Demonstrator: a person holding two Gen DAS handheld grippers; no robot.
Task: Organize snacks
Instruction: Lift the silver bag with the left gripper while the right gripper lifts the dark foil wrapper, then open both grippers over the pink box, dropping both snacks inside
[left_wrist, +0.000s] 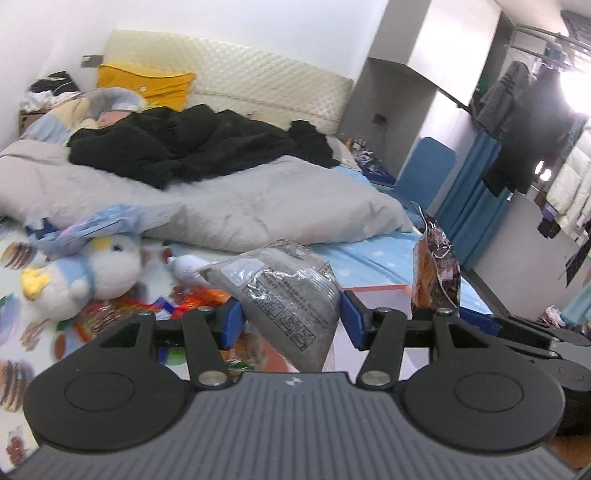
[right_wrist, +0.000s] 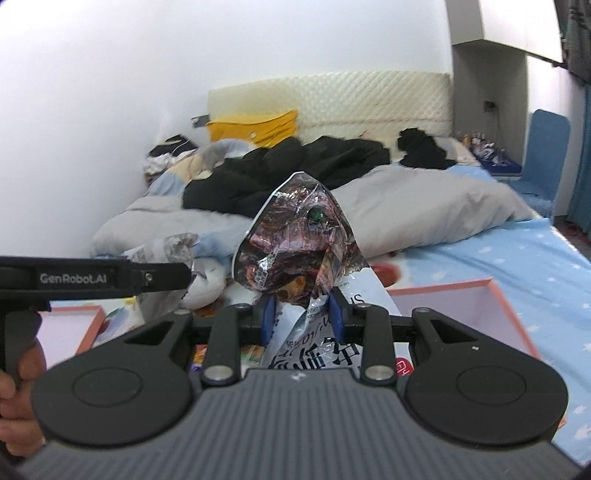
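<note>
Two handheld tools lift snack bags above a cluttered bed (left_wrist: 369, 254) spread with a pale blue star-print sheet. The left tool (left_wrist: 291, 317) stands partly open, its blue pads pressed on either side of a grey plastic bag (left_wrist: 284, 291) printed with black diagrams, which hangs tilted between them, clear of the bed. The right tool (right_wrist: 303, 314) is closed narrowly on a crinkled foil snack bag (right_wrist: 295, 243) of dark, shiny wrapping, held upright so its top points toward the headboard (right_wrist: 369, 103). The same foil bag (left_wrist: 436, 266) shows in the left tool's view, just to the right of the grey one. Below the foil bag a white packet (right_wrist: 314, 350) with large black lettering lies in a pink-edged box (right_wrist: 498, 306) on the bed. More bright wrappers (left_wrist: 122, 314) are scattered on the bed beneath the left tool, near a white and blue plush duck (left_wrist: 85, 273). Beyond the bags, a grey quilt (left_wrist: 258, 199) and black clothing (left_wrist: 184, 147) are heaped on the bed, with a yellow bag (left_wrist: 147, 83) against the headboard. A hand (right_wrist: 14, 398) grips the left tool's handle.
</note>
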